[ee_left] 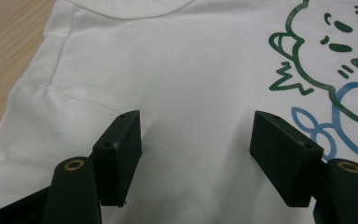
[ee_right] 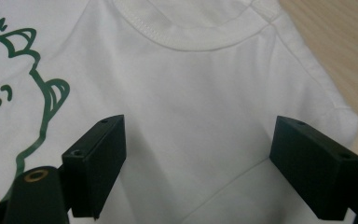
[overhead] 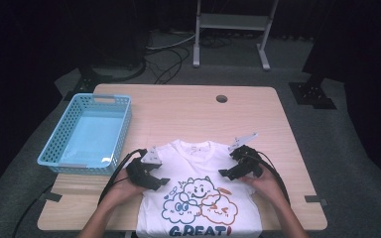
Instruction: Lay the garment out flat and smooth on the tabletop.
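Two grippers over a white shirt (overhead: 198,163) lying flat at the table's (overhead: 188,106) near middle, collar far. Left gripper (overhead: 162,182) above the left shoulder, jaws wide apart, gripping nothing. Right gripper (overhead: 224,173) above the right shoulder, jaws likewise wide, nothing held. Blue basket (overhead: 54,139) at far left.

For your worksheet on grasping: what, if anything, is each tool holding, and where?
Nothing: left tool and right tool stand open above the white T-shirt.
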`<action>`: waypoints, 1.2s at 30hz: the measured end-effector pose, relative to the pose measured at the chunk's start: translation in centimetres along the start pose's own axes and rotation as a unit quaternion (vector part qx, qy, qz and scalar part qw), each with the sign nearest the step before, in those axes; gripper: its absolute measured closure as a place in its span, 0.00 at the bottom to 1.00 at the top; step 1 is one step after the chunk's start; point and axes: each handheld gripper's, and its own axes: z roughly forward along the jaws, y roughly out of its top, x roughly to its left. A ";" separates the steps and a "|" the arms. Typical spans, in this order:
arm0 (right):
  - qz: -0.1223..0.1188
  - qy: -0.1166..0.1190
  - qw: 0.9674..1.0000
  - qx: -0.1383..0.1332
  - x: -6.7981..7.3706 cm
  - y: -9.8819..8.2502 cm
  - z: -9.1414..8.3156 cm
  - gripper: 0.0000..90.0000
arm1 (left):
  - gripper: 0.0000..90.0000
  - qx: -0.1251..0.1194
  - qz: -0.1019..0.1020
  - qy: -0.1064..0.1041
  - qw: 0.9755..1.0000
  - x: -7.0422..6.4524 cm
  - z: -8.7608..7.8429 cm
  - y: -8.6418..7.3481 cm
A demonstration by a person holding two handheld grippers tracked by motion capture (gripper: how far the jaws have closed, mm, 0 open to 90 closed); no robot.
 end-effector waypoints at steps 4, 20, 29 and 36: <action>-0.010 -0.006 1.000 -0.006 -0.5 -0.5 -0.4 0.25 | 0.38 0.000 0.002 0.007 1.000 0.2 -0.2 -0.2; -0.035 0.016 0.999 -0.013 4.3 -3.5 -3.6 0.18 | 0.33 -0.028 0.036 -0.030 0.999 -3.7 -1.9 -1.6; -0.034 0.020 0.999 0.011 6.3 -4.9 -3.2 0.13 | 0.34 -0.001 0.045 -0.039 0.998 -4.4 -1.5 -1.8; -0.031 0.007 0.999 0.015 5.6 -4.0 -2.6 0.13 | 0.34 -0.002 0.032 -0.026 0.999 -3.2 -0.8 -1.2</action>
